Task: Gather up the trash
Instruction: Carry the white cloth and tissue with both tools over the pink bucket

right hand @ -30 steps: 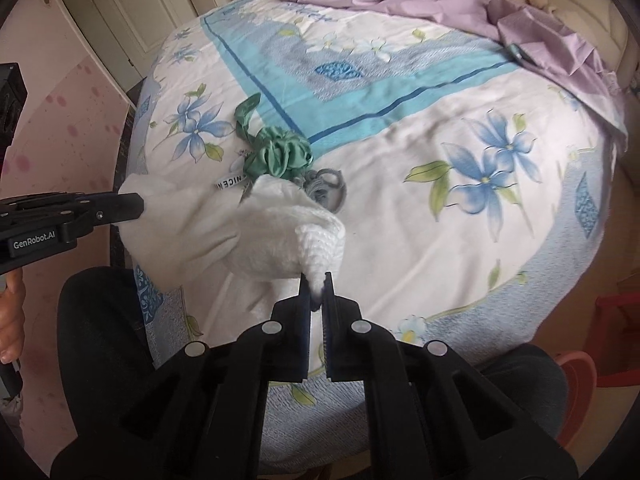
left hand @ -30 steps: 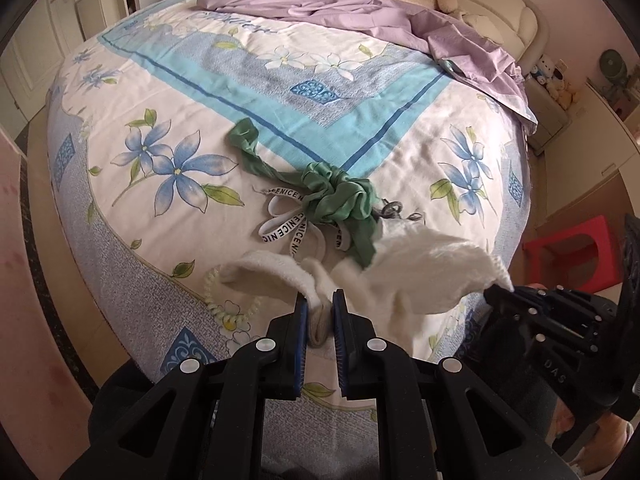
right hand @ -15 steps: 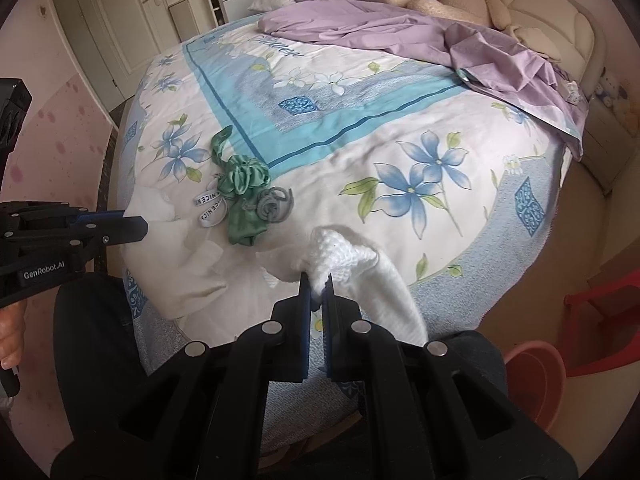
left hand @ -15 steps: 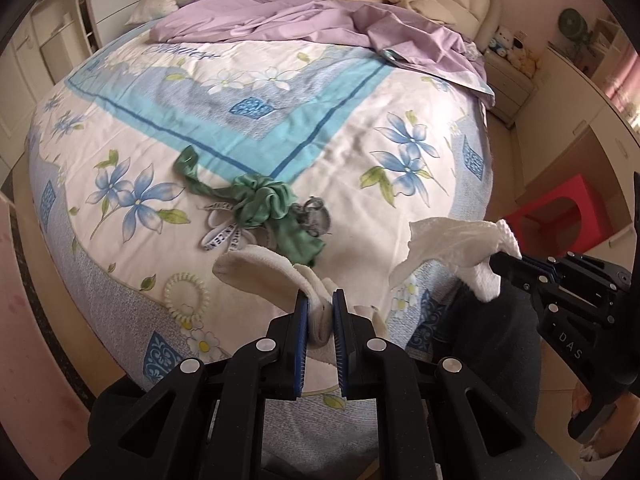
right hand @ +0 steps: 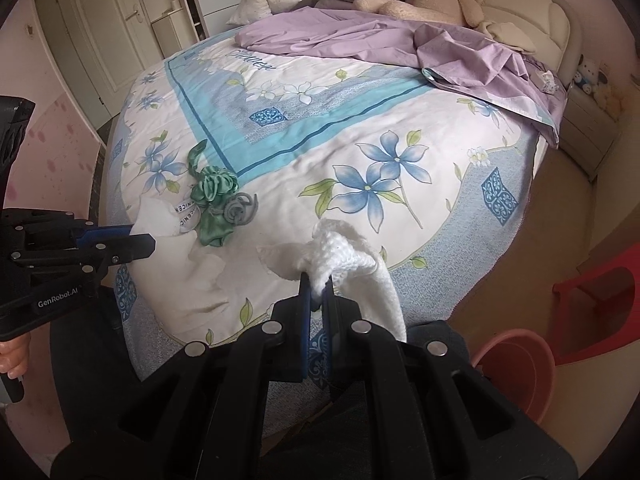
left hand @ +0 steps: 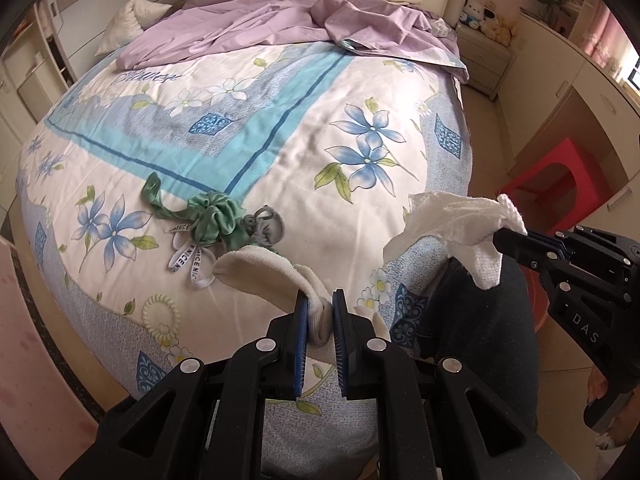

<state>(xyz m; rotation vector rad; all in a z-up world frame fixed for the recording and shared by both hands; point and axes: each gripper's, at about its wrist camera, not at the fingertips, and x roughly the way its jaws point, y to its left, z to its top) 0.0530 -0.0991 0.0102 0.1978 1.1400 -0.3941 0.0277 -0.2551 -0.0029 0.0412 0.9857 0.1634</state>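
At bed (left hand: 280,152) edge | left gripper (left hand: 320,304) jaws clamp cream sock (left hand: 260,268) | right gripper (right hand: 316,292) jaws clamp white cloth (right hand: 352,264)

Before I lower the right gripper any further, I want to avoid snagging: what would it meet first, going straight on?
Probably the floral bedspread at the bed's near edge; the right gripper already clamps a white cloth. Depth is unclear.
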